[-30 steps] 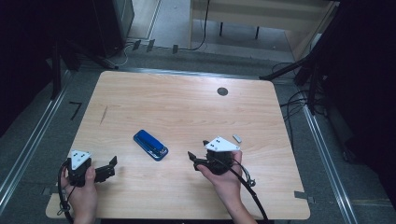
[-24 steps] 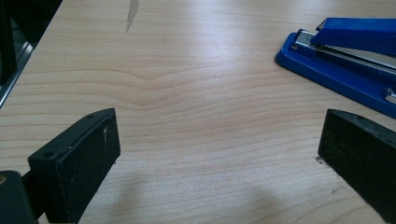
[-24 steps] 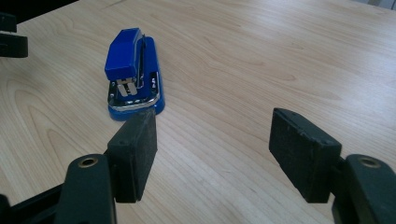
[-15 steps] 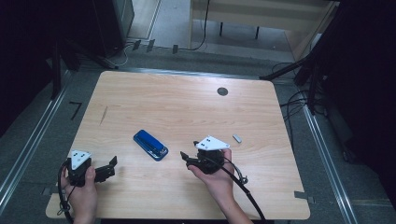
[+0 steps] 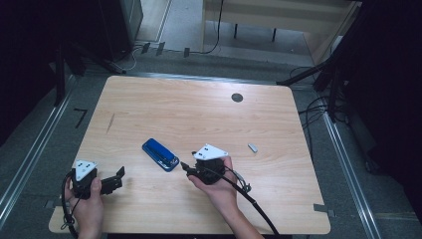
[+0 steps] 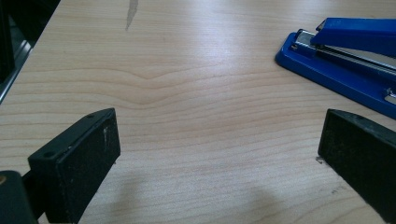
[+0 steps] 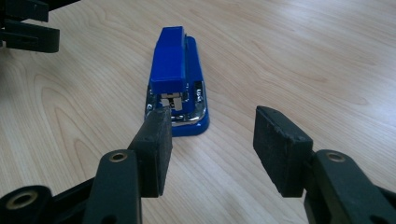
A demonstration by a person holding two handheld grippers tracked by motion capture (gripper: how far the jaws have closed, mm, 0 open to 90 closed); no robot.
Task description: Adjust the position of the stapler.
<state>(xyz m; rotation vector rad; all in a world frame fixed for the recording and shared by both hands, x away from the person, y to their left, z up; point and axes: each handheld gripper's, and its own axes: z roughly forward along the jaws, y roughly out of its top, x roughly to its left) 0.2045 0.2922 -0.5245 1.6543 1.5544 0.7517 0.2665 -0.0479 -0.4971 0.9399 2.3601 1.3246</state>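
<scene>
A blue stapler (image 5: 160,154) lies flat on the wooden table (image 5: 199,114), left of centre. My right gripper (image 5: 185,168) sits just right of it, pointing at its metal front end (image 7: 177,105). In the right gripper view the stapler (image 7: 173,65) lies just beyond the jaw tips, slightly left of the gap. My right gripper (image 7: 212,137) is open; its jaws have just been closing, with nothing between them. My left gripper (image 5: 118,178) rests near the front left corner, open wide (image 6: 217,154) over bare wood, with the stapler (image 6: 345,70) ahead to its right.
A small grey piece (image 5: 253,147) lies on the table right of my right hand. A dark round grommet (image 5: 237,97) is set in the far part of the tabletop. Cables trail from both grippers toward the front edge. Dark stands and cables surround the table.
My right gripper has slid left across the table, closer to the stapler's end. The left hand has stayed where it was.
</scene>
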